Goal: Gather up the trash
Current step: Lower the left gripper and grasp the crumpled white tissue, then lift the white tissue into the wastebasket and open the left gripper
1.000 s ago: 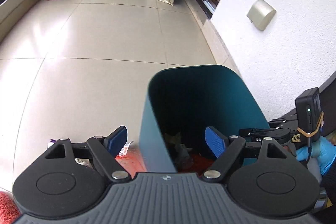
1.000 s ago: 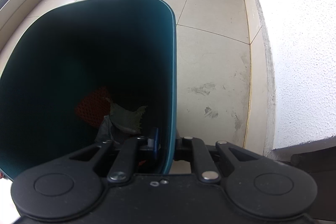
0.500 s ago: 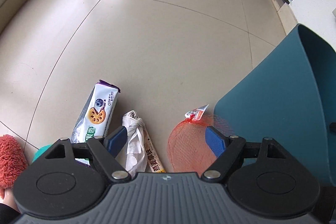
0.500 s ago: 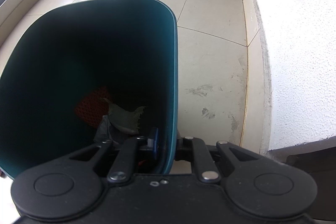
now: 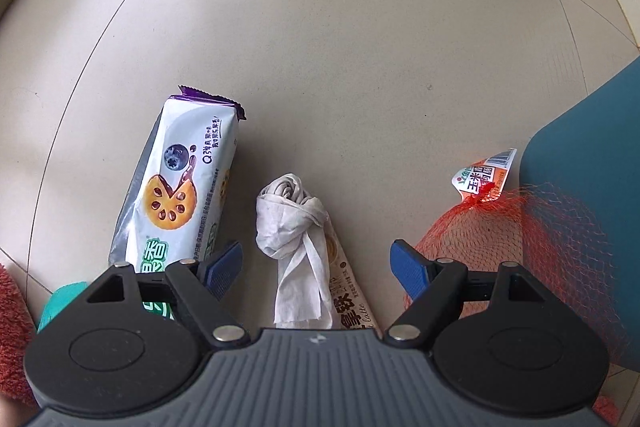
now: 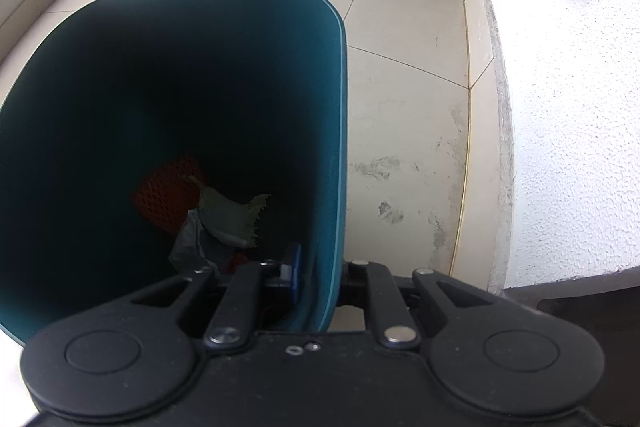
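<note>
latte stick [image 5: 352,299]: tissue-covered | bin [image 5: 592,195]: cropped right | bin floor: dark

Floor [image 5: 360,27]: biscuit packet [image 5: 180,187] at left, twisted tissue [image 5: 292,227] just right of it, lying on a latte sachet [image 5: 348,291]; net bag [image 5: 500,239] further right, against the bin [image 5: 592,167]. In the bin [image 6: 200,47]: netting [image 6: 168,191], paper scrap [image 6: 228,215] on top

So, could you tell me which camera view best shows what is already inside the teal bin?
The right wrist view: it looks straight into the teal bin, showing red netting and crumpled scraps. The left wrist view shows only the bin's outer wall at the right edge.
</note>
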`<state>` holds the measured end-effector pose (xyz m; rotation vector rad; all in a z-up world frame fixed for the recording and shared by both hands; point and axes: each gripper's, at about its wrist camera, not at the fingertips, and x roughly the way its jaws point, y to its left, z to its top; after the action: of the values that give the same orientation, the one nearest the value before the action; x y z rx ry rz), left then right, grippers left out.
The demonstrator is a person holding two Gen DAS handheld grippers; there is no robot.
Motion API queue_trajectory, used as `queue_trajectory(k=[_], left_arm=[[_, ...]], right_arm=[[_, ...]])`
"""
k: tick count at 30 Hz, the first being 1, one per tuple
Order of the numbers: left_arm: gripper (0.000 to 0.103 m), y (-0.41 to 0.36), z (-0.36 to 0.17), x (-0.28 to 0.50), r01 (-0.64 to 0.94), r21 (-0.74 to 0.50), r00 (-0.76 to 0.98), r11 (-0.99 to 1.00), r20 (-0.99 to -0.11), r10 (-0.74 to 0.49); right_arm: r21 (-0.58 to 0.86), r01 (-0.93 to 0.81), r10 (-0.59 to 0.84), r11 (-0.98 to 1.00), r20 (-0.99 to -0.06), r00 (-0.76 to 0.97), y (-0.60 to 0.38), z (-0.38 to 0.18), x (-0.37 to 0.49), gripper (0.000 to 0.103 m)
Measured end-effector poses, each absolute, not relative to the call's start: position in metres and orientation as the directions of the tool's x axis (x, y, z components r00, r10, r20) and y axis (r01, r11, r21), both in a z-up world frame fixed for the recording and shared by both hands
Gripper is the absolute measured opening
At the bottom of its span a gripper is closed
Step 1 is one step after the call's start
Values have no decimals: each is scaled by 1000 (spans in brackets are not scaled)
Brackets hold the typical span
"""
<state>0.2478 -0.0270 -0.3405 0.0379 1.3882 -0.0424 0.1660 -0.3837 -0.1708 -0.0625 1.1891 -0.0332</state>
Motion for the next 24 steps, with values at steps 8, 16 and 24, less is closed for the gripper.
queue_trajectory(k=[8,16,24], left_arm=[[47,-3,-366,262,-68,-10,113,998,-994,-2],[15,3,-350,259,-94,6,135,996,-991,19],[13,-1,-288,237,-35,24,194,999,-980,30]], right_arm=[[-77,-10,-68,997,-929,363,-376,-170,170,13],[-80,-6,-72,997,-929,363,-373,-169,172,14],[-64,1,-60,998,-926,372,-383,-170,168,12]])
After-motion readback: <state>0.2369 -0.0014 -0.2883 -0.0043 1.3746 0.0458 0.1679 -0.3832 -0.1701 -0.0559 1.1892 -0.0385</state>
